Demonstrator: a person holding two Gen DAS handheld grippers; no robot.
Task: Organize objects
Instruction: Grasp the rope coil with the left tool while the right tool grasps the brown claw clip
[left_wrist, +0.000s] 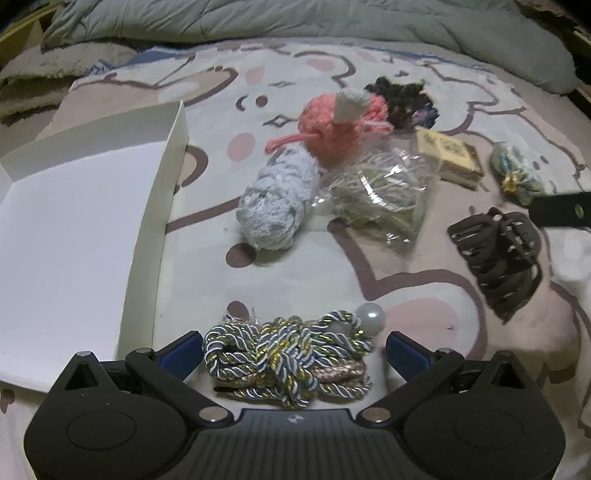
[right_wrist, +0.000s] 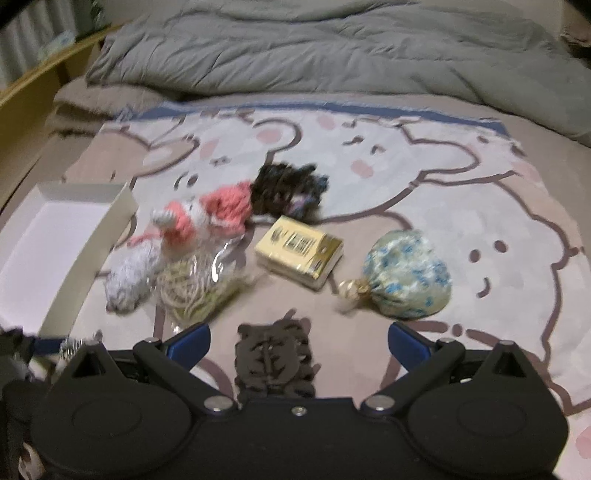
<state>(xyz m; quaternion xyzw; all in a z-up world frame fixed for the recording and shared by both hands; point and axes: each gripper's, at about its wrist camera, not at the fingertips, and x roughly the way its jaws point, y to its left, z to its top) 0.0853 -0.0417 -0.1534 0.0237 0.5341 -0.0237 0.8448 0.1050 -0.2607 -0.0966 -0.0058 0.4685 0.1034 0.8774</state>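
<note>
A white open box (left_wrist: 74, 236) lies on the bed at the left; it also shows in the right wrist view (right_wrist: 55, 240). My left gripper (left_wrist: 293, 350) is open, with a coil of twisted blue-gold cord (left_wrist: 288, 358) and its pearl bead (left_wrist: 373, 319) lying between the fingers. My right gripper (right_wrist: 299, 343) is open, with a dark brown hair claw clip (right_wrist: 275, 360) lying between its fingers; the clip also shows in the left wrist view (left_wrist: 498, 258).
On the patterned blanket (left_wrist: 369, 273) lie a pale blue yarn skein (left_wrist: 277, 199), pink yarn (left_wrist: 340, 125), a clear bag of green string (left_wrist: 384, 192), dark yarn (left_wrist: 406, 99), a yellow packet (right_wrist: 299, 251) and a floral pouch (right_wrist: 406, 273). A grey duvet (right_wrist: 332, 48) is bunched behind.
</note>
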